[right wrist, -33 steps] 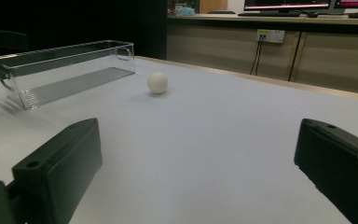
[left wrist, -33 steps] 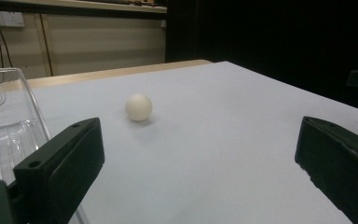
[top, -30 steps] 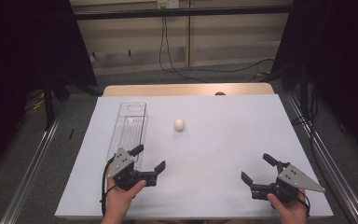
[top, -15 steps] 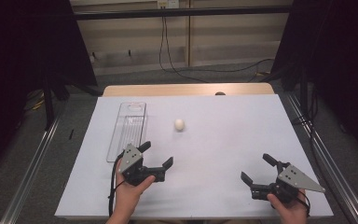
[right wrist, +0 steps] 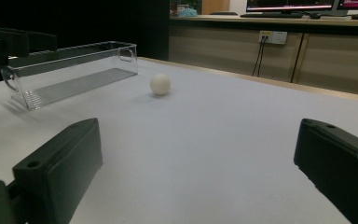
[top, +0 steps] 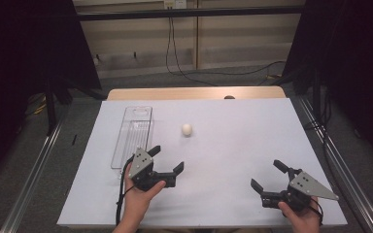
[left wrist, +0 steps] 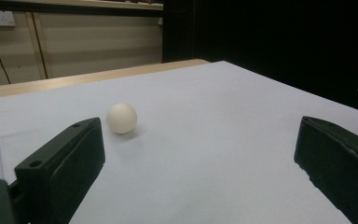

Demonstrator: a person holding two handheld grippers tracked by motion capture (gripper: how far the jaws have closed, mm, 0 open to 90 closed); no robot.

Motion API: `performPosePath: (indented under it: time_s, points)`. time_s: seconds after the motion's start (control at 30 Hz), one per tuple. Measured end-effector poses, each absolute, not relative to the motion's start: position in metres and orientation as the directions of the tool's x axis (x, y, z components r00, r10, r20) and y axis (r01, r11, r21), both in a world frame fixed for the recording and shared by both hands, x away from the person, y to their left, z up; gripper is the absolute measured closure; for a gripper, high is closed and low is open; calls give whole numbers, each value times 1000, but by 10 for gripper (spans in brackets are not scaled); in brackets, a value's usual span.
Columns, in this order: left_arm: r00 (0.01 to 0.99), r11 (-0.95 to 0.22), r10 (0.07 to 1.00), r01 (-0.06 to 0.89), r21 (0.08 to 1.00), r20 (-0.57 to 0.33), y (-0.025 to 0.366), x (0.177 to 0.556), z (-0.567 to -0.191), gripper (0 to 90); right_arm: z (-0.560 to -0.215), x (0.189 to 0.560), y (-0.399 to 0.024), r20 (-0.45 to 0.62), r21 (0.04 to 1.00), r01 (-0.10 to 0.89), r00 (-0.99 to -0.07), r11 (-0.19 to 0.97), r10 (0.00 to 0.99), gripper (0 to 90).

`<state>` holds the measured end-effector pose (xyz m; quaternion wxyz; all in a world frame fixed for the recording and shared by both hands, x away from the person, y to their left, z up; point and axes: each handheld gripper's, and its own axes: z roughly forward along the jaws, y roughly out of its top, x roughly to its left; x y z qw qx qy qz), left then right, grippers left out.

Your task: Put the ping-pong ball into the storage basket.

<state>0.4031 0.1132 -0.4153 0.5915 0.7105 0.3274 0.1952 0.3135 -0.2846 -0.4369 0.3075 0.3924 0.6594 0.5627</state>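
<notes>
A small white ball rests on the white table, just right of a long clear plastic bin. My left gripper hovers open at the near end of the bin, its jaws pointing up and right toward the ball, with nothing between them. At the front right my right gripper is open and empty, well short of the ball. The bin looks empty in the right gripper view.
A wooden strip runs along the table's far edge. Metal rails flank the table on both sides. Cables hang down the back wall. Open table surface lies between the two grippers.
My left gripper has moved right and a little forward, from beside the bin's near end toward the ball. The right gripper has stayed where it was.
</notes>
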Motion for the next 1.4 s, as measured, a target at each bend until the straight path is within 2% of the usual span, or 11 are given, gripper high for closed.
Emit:
performPosePath:
  time_s: [1.4]
  points:
    - [714, -109, 692, 248, 963, -106, 87, 418, -420, 20, -437, 313, -284, 41, 984, 169, -499, 50, 866, 7]
